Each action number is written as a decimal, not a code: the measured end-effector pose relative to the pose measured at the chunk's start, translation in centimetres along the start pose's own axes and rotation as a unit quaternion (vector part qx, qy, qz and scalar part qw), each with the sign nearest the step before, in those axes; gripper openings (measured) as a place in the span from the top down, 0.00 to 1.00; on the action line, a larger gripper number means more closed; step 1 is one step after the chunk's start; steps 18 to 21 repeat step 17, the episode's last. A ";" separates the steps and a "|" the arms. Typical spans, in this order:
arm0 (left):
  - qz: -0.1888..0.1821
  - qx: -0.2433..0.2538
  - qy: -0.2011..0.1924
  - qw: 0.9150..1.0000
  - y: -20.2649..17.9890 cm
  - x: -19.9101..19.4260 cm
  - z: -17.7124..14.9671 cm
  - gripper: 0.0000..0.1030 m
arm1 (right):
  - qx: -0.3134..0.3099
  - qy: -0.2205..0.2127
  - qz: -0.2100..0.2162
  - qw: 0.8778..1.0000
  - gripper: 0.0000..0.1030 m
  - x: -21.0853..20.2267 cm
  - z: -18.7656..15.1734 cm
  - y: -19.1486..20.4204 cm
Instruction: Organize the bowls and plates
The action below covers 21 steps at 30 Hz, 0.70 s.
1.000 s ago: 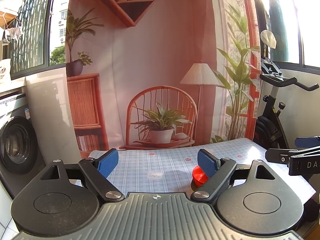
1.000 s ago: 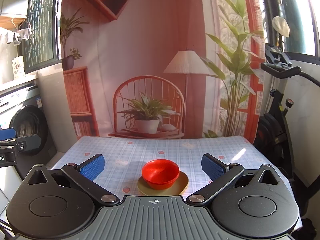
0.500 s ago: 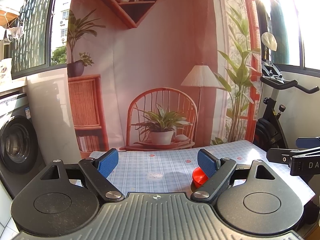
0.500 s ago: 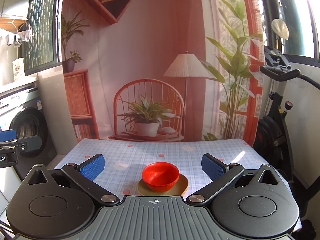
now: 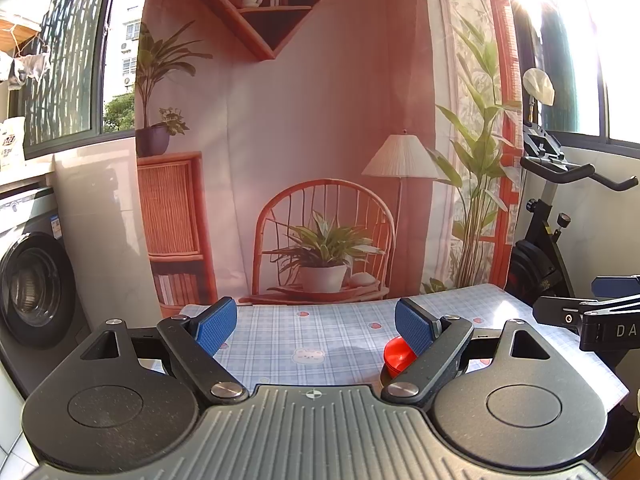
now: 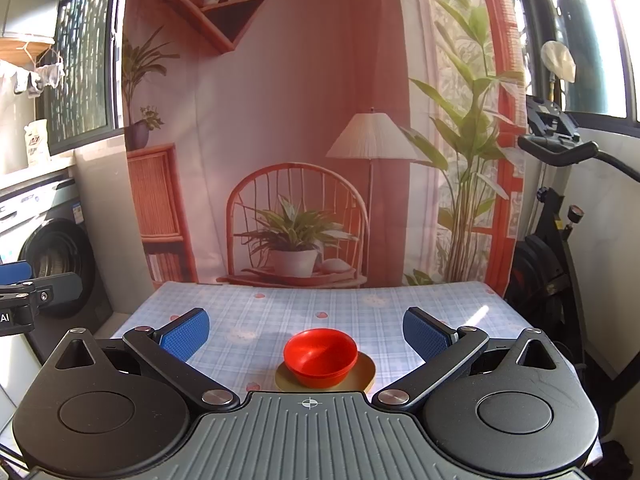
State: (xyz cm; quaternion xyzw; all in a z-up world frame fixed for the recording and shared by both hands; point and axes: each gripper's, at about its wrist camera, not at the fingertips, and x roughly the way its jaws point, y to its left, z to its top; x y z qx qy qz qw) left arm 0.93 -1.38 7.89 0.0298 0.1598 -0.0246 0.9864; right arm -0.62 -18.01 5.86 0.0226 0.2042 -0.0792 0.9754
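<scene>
L (image 5: 315, 325) + R (image 6: 306, 333) jaws wide, empty

Red bowl (image 6: 320, 351), mustard plate (image 6: 366, 372), blue-checked tablecloth (image 6: 280, 312), blue pads (image 6: 186, 334)

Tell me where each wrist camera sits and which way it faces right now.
Left wrist: on the left gripper, facing forward over the table toward the backdrop; its open fingers show, red bowl half hidden behind one.
Right wrist: on the right gripper, facing the same way; open fingers frame the red bowl on the yellow plate.
Shared: bowl, table, and each view's edge catches the other gripper.
</scene>
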 end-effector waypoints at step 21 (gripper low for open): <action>0.000 -0.003 0.000 1.000 0.0 -0.2 0.1 0.15 | 0.001 -0.002 -0.001 1.000 0.00 -0.1 0.1 -0.1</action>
